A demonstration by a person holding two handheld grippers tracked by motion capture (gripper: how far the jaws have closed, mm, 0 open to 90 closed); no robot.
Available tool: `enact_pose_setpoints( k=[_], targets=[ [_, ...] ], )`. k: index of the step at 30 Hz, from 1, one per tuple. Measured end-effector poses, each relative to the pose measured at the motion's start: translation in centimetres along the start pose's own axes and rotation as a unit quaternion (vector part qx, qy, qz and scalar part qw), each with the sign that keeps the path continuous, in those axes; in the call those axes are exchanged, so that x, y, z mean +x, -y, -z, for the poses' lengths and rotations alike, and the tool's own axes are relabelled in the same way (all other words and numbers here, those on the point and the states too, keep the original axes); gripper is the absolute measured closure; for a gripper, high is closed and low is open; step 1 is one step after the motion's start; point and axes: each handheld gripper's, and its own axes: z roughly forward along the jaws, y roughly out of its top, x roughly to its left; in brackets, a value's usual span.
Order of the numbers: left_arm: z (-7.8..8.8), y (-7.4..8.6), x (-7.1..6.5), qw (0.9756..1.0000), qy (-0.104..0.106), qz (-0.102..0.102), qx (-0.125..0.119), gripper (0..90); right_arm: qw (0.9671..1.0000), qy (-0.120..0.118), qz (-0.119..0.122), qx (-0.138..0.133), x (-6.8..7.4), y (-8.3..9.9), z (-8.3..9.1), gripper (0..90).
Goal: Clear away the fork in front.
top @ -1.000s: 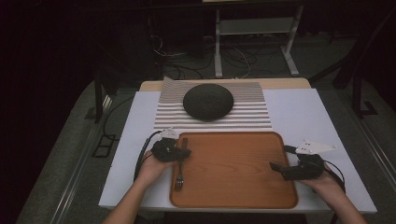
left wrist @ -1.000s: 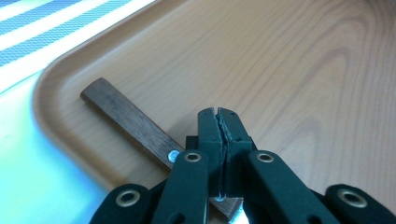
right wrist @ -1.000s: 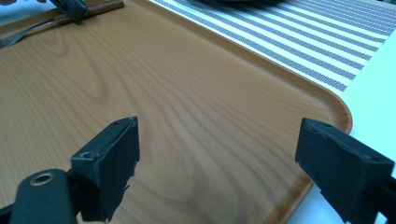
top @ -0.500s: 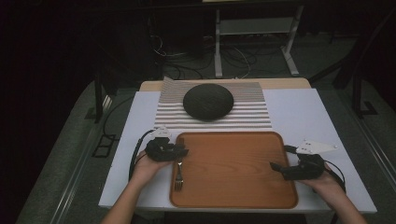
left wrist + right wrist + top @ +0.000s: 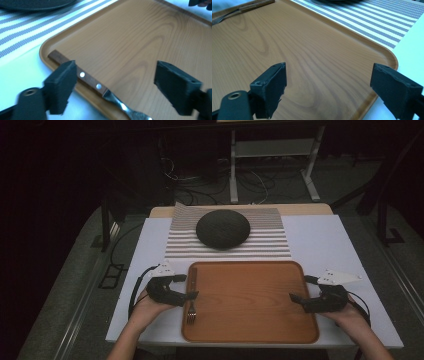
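Note:
A fork [image 5: 191,296] with a wooden handle and two rivets [image 5: 85,77] lies along the left edge of a wooden tray [image 5: 250,320], tines toward the person. My left gripper [image 5: 186,286] sits at the tray's left rim. It is open, and in the left gripper view [image 5: 118,82] the fork's handle passes just inside its left jaw without being held. My right gripper [image 5: 301,289] is open at the tray's right rim, with only bare tray [image 5: 312,50] between its jaws [image 5: 334,87]. The fork [image 5: 244,8] lies across the tray from it.
A dark dome-shaped bowl [image 5: 222,229] rests upside down on a grey-striped placemat [image 5: 270,245] behind the tray. A white cover [image 5: 320,240] lies over the table. Cables and a metal stand [image 5: 270,155] are on the floor beyond.
My left gripper has drawn slightly left and toward the table's front, off the fork's handle. The fork stays on the tray. My right gripper has not moved.

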Motion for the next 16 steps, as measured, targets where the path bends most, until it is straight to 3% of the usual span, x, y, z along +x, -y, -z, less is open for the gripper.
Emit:
enact_pose_setpoints(
  k=[6, 16],
  targets=[
    [0.31, 0.39, 0.02, 0.9999, 0.001, 0.011, -0.001, 0.0, 1.0000, 0.000, 0.001, 0.000, 0.04, -0.01, 0.01, 13.5],
    [-0.27, 0.53, -0.06, 0.9999, 0.008, 0.006, 0.009, 0.0, 1.0000, 0.000, 0.000, 0.000, 0.09, 0.05, 0.09, 13.5]
  ],
)
